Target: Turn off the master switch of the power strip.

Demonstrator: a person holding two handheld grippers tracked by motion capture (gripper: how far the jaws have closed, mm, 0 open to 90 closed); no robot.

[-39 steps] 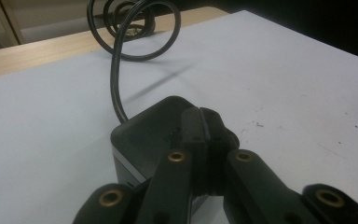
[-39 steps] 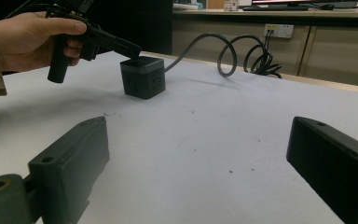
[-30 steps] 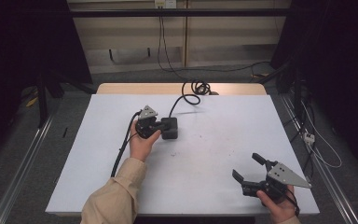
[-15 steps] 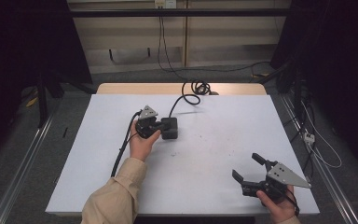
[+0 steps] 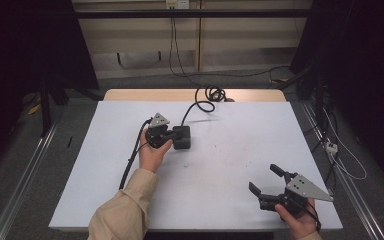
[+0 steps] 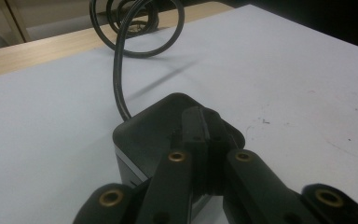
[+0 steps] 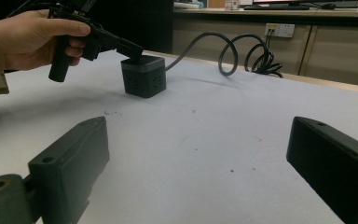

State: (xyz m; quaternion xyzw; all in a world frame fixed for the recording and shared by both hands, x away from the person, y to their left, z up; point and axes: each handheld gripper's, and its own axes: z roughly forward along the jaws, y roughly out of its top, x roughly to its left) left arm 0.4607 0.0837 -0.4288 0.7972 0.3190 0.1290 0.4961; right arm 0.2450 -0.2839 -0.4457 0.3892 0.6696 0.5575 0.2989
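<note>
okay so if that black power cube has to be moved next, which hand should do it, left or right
Left. The left tool already sits, shut, on top of the power cube; the right tool is open near the table's front right corner.

A black cube-shaped socket box (image 5: 182, 137) is seen left of the middle of the white tabletop (image 5: 230, 165), and its black cable (image 5: 207, 95) is coiled at the far edge.

No legible text or labels

left gripper (image 5: 169, 134) jaws closed together; right gripper (image 5: 267, 180) jaws spread wide
</note>
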